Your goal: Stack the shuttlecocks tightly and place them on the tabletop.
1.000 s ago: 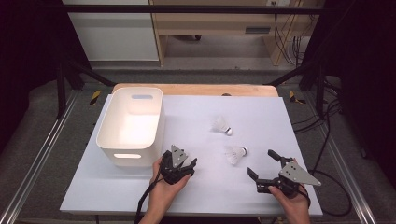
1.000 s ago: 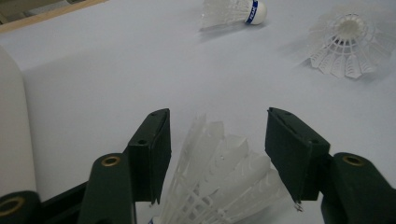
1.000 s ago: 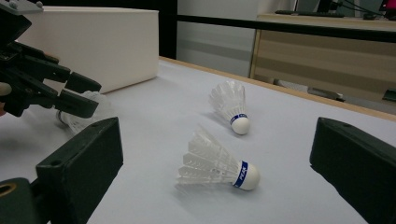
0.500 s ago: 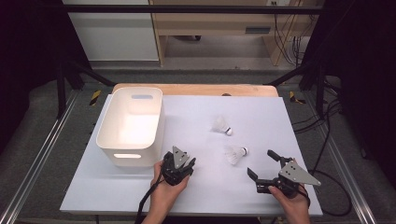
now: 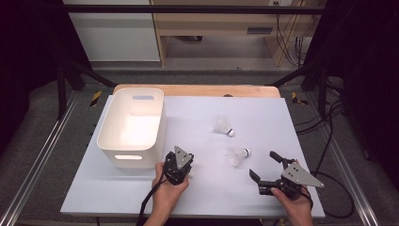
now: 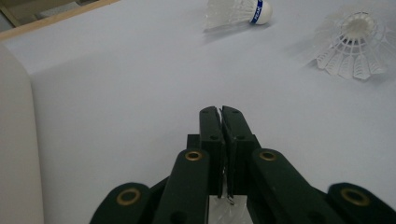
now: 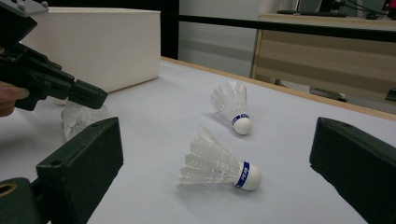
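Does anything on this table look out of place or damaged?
Mostly no. Two shuttlecocks lie loose on their sides beside the white bin. One oddity: the left gripper has just closed on a third shuttlecock's feathers, which may get squashed.

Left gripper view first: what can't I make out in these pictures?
- Held shuttlecock: in the left gripper view the left gripper, whose jaws have just been closing on its feathers, hides all but a white sliver; its cork is covered.
- White bin: the left gripper view's edge cuts it to a strip of wall.
- Near shuttlecock: the lettering on its blue band is too small in the high view.
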